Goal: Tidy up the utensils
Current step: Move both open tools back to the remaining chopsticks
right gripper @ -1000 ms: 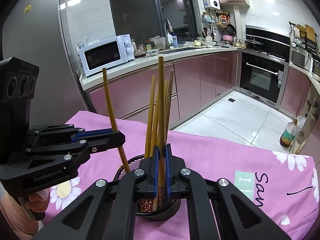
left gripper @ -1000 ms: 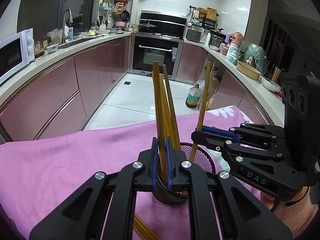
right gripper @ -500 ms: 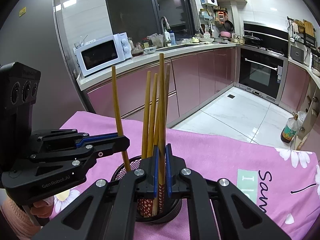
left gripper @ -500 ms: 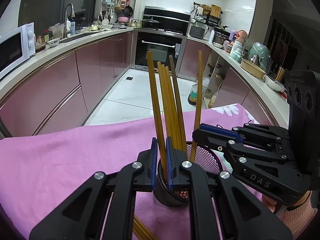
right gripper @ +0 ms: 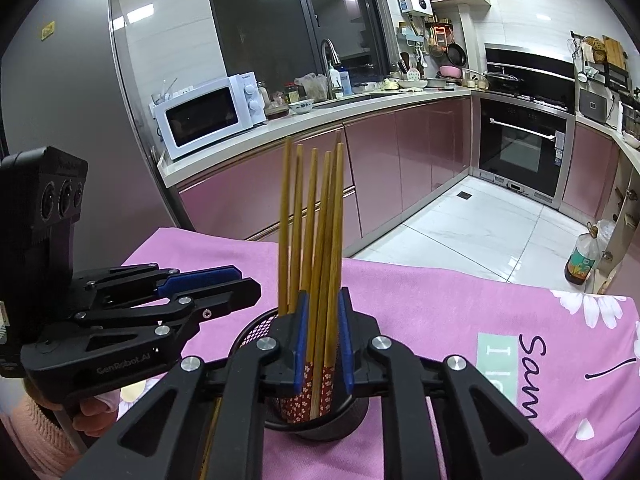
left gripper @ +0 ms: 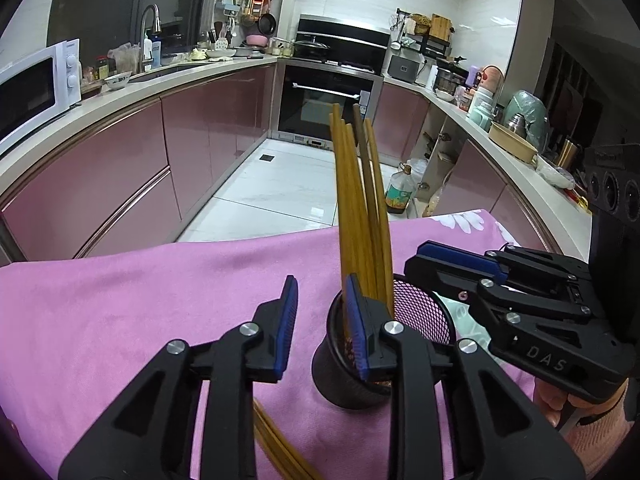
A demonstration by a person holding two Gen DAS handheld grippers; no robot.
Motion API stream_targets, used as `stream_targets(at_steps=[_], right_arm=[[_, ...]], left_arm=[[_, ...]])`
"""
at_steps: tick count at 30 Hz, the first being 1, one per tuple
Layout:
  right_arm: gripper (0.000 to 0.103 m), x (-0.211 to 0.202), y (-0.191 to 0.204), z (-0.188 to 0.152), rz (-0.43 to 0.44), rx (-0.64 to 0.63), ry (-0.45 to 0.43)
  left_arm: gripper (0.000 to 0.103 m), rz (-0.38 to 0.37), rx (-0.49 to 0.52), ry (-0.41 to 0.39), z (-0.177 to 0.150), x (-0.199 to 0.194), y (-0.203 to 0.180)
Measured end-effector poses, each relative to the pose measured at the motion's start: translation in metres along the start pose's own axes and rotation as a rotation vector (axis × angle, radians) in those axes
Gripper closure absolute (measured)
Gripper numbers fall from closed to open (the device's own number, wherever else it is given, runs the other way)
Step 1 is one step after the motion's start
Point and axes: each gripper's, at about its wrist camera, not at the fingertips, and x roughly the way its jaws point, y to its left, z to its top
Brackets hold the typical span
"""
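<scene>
A black mesh holder (left gripper: 420, 320) stands on the counter, which is covered by a pink cloth (left gripper: 140, 300), and a bundle of wooden chopsticks (left gripper: 360, 208) rises from it, fanned slightly and leaning a little. The left hand-held gripper (left gripper: 322, 324) sits just in front of the holder with its jaws opening; its blue pads (left gripper: 286, 324) stand clearly apart and nothing lies between them, the right pad overlapping the holder's near rim in the left wrist view while the chopsticks stand behind it. The right hand-held gripper (right gripper: 322, 344) is close over the holder from the other side, its jaws also opening: two chopsticks with red patterned ends pass through the gap between its pads, which stand a little clear of them rather than pressing. In the right wrist view the same holder (right gripper: 256, 330) shows behind the gripper's fingers, with the chopsticks (right gripper: 316, 232) upright in it. A few more chopsticks (left gripper: 276, 448) lie flat on the cloth below the left hand-held gripper. A hand in a pink sleeve (left gripper: 592, 420) carries the right hand-held gripper. Behind the counter are pink kitchen cabinets (right gripper: 400, 160), a white microwave (right gripper: 208, 114) and a built-in oven (left gripper: 324, 100).
</scene>
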Motion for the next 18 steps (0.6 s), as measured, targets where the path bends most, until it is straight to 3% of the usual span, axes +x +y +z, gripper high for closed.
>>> stream_targets(at_steps=[9, 18], right_arm=[[0.081, -0.019, 0.005, -0.005, 0.020, -0.011, -0.043], [0.072, -0.053, 0.029, -0.027, 0.116, -0.091, -0.099]], left_arm=[[0.074, 0.027, -0.006, -0.087, -0.014, -0.039, 0.006], [0.050, 0.078, 0.019, -0.239, -0.045, -0.110, 0.015]])
